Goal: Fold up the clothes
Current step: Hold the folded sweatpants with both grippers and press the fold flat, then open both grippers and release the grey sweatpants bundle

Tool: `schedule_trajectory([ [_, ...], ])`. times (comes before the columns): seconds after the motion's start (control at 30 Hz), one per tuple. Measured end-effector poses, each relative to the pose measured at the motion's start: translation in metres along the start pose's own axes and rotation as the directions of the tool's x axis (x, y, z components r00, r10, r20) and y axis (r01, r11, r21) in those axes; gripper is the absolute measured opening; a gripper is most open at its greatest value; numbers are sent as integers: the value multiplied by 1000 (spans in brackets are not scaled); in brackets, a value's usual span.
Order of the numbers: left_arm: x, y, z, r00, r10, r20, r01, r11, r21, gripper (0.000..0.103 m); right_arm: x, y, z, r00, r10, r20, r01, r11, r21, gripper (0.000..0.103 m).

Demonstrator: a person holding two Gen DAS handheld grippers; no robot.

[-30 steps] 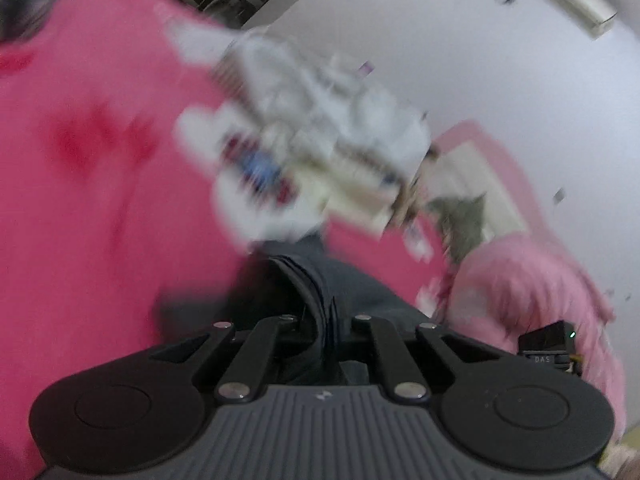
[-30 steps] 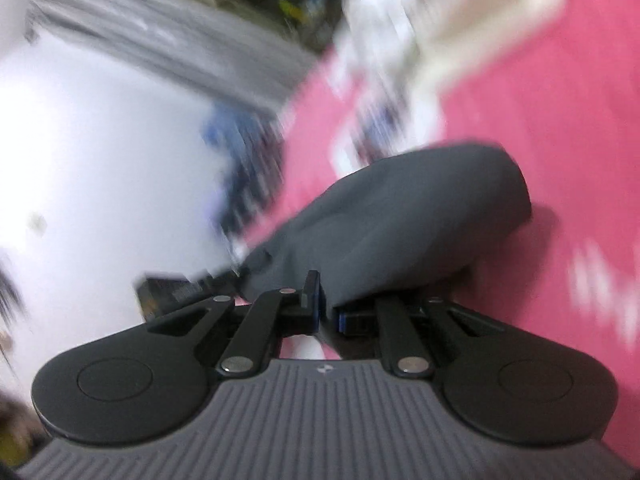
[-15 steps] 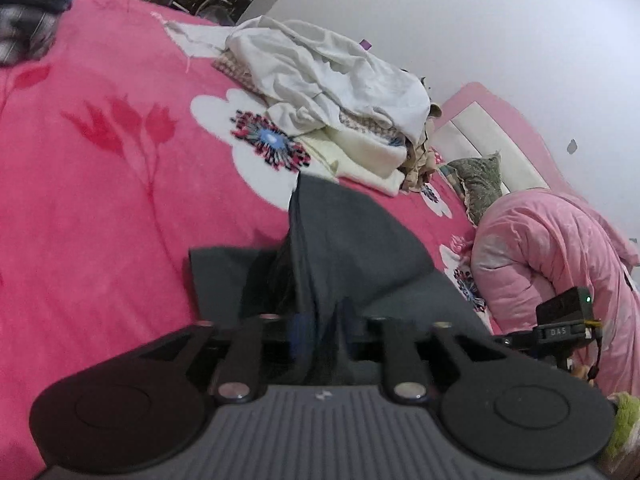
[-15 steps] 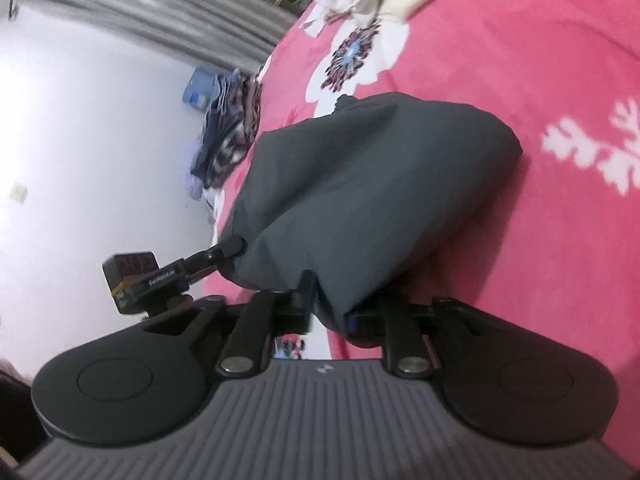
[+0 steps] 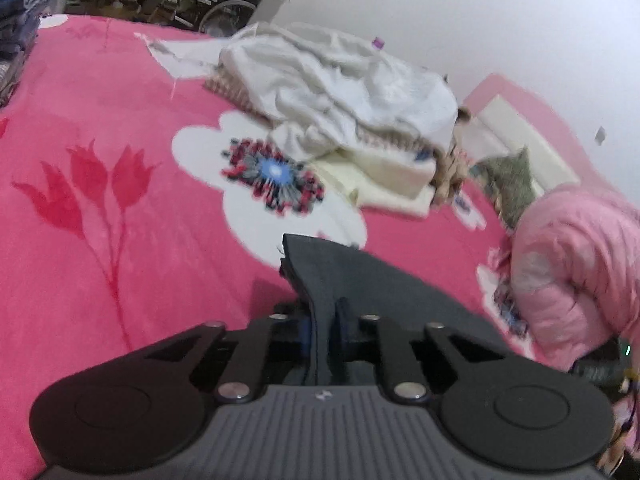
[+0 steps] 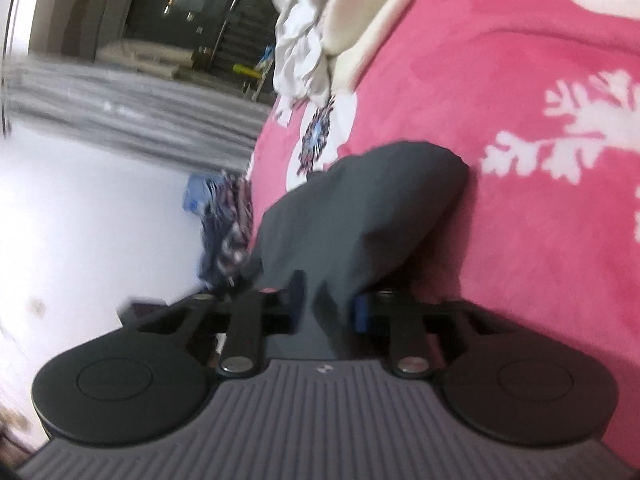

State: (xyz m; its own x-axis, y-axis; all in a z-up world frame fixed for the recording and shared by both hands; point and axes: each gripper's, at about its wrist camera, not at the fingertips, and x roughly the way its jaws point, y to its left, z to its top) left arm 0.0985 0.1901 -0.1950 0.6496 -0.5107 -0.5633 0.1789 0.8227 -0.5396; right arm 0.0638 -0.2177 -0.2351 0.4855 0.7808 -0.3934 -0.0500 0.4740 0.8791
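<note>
A dark grey garment lies folded in a bunch on the pink flowered bedspread. In the left wrist view one thin fold of it runs back between the jaws of my left gripper, which are closing and pinch it. The right wrist view shows the same garment as a rounded hump. Its near edge drops between the jaws of my right gripper, which are also closing and press on the thick fold.
A heap of white and cream clothes sits further back on the bed, also seen from the right. A pink quilted cover is bunched at the right by the headboard. Stacked blue and plaid clothes lie at the bed's edge.
Both pairs of jaws stood wider around the grey garment half a second ago and are now drawn in on it. The garment's raised fold sits lower in the left wrist view.
</note>
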Motion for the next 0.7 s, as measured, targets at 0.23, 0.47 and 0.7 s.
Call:
schedule_trajectory([
  [0.23, 14, -1, 16, 999, -41, 21, 41, 999, 11, 10, -7, -18, -4, 1000, 19, 0, -19, 998, 53, 14],
  [0.47, 33, 20, 15, 998, 61, -33, -62, 997, -40, 43, -25, -25, 2, 996, -66, 52, 62, 995, 82, 28],
  [0.7, -35, 6, 13, 987, 125, 102, -125, 992, 1, 45, -44, 43, 8, 954, -201, 223, 259, 927, -270, 29],
])
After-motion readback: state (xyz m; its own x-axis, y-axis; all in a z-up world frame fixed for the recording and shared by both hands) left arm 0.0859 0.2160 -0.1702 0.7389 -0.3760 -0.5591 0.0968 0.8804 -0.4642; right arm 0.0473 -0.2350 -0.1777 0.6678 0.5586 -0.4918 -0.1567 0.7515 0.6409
